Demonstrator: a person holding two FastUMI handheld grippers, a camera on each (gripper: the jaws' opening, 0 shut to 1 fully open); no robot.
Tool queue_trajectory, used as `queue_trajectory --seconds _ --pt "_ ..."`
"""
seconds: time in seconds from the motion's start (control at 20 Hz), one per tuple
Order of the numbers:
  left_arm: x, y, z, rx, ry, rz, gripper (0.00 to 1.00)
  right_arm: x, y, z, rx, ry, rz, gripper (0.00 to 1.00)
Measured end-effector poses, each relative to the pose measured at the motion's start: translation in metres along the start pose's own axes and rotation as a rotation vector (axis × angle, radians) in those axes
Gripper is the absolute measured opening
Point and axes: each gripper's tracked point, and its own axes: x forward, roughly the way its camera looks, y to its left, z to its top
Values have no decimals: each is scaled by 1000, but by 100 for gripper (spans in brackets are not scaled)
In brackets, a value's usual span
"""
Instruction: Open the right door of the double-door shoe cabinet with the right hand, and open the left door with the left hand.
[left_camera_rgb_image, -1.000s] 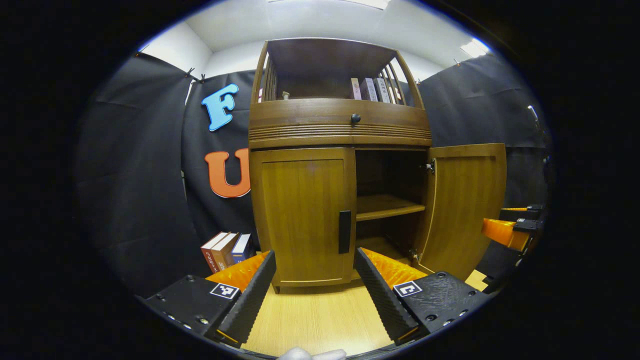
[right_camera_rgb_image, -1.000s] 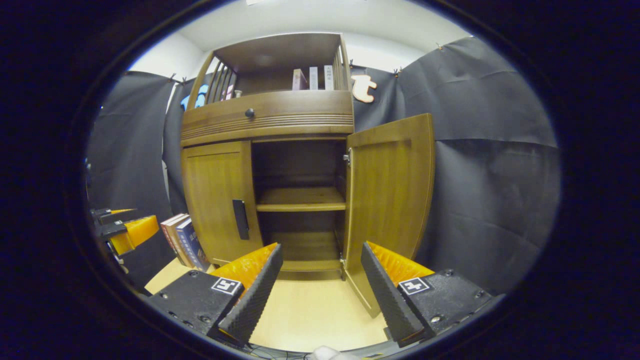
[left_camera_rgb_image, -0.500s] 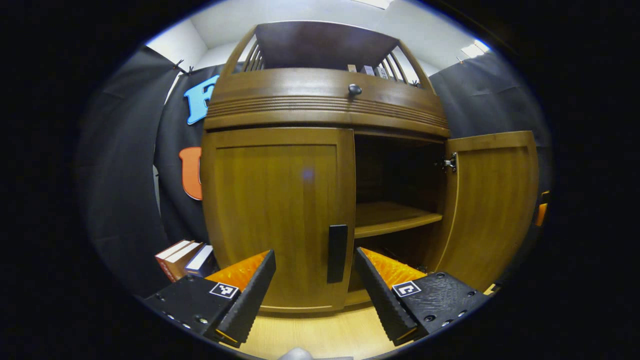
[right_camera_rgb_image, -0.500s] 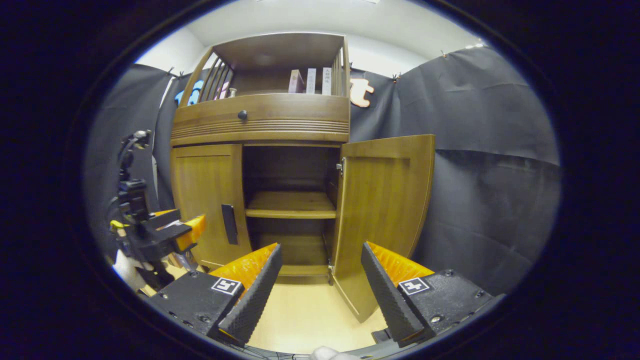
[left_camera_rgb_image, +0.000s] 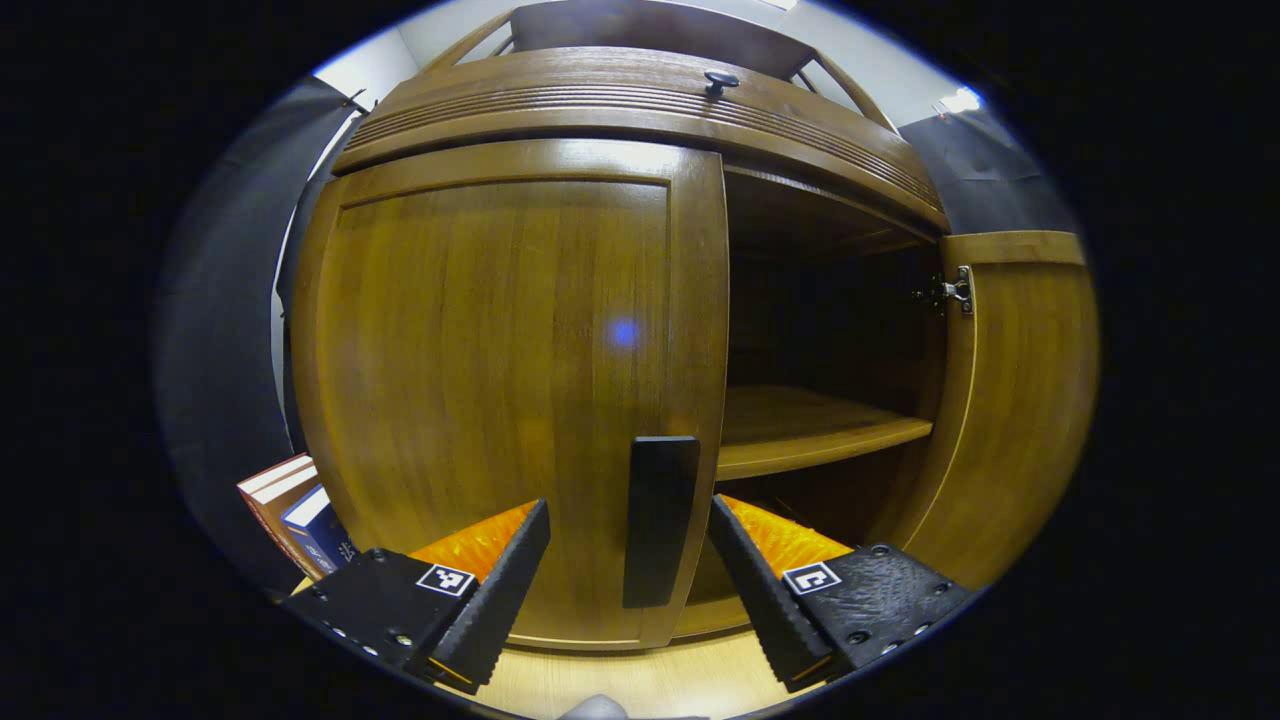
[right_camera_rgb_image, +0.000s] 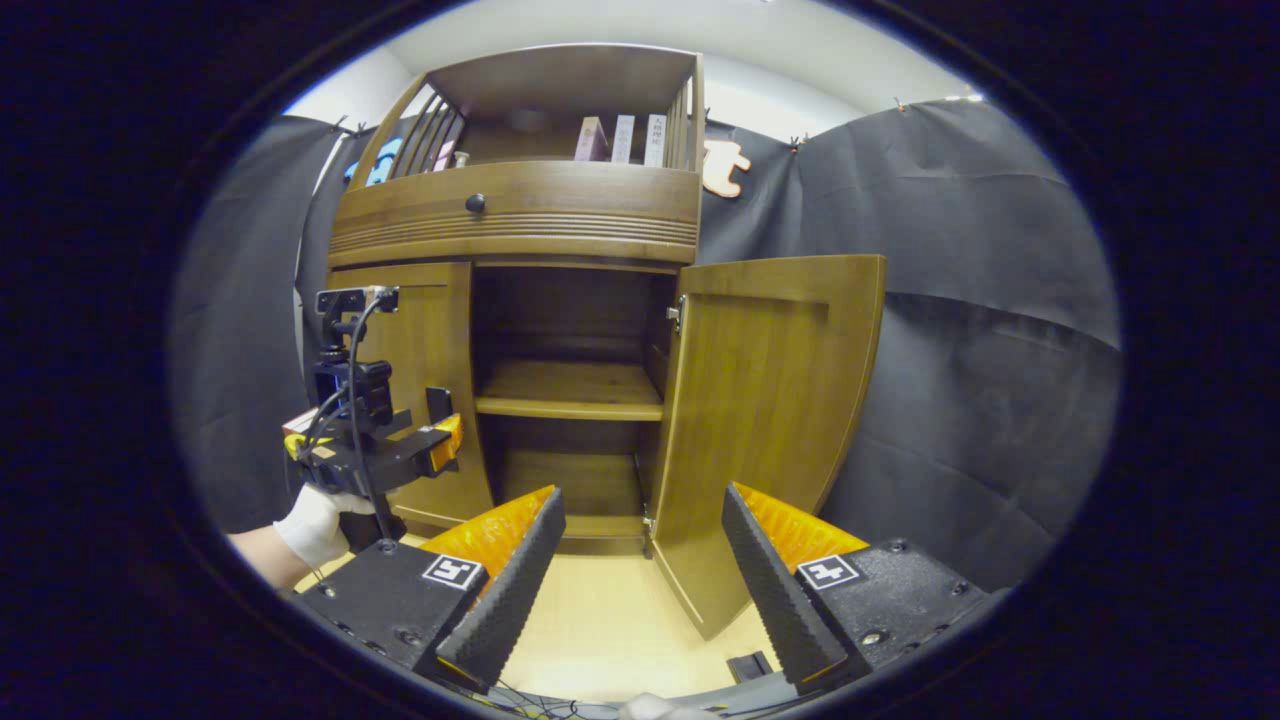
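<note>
The right door (right_camera_rgb_image: 765, 420) of the shoe cabinet (right_camera_rgb_image: 520, 225) is already swung wide on its hinges, and the dark interior with its middle shelf (right_camera_rgb_image: 570, 390) is laid open. The left door (left_camera_rgb_image: 500, 380) is seen shut, flush with the cabinet front, so the half of the task given to the left hand is judged not yet done.

The relation that matters is found in the left gripper view. The left gripper (left_camera_rgb_image: 628, 575) is held close in front of the left door, its fingers spread wide and nothing gripped. The door's dark handle (left_camera_rgb_image: 658, 520) is set upright, its long axis vertical, beside the door's free edge. It is framed between the two fingers, slightly toward the right one, and appears to lie just beyond the tips; whether any contact is made cannot be told. Because the handle runs vertically and the fingers are parted sideways, the opening is judged well matched: a short advance and a closing across the handle's width should be enough, followed by a pull outward and to the left about the hinges.

In the right gripper view the left gripper (right_camera_rgb_image: 440, 445) is seen beside the handle, held by a gloved hand (right_camera_rgb_image: 312, 525). The right gripper (right_camera_rgb_image: 640, 570) is held back, well apart from the cabinet, fingers likewise spread and empty. The left gripper is by far the nearer to the handle.
</note>
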Motion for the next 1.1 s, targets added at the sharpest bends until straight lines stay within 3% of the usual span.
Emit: queue_trajectory --seconds 0.05,0.15,0.2,0.25,0.4,0.45,0.55,0.75,0.8,1.1 --pt "5 0 0 4 1 -6 81 0 1 -2 2 9 3 100" --pt "18 -4 -5 1 13 -11 78 0 1 -4 3 14 7 100" --pt "21 -3 -7 2 17 -8 89 1 0 -4 3 13 6 100" --pt "24 -1 -9 0 30 -4 76 0 1 -4 8 12 9 100" --pt "26 -6 -15 -20 42 -16 59 -1 1 -8 16 20 12 100" --pt "33 -14 -16 -23 45 -48 50 -2 1 -10 17 21 13 100" --pt "26 -13 -13 16 45 -19 32 -9 0 -14 20 27 18 100" --pt "23 -10 -14 22 42 -7 28 -17 -1 -16 21 30 27 100" --pt "20 -11 -14 12 44 -14 23 -19 -3 -15 26 24 28 100" --pt "-16 -10 -18 9 38 -64 23 -24 -3 -21 49 29 49 100"
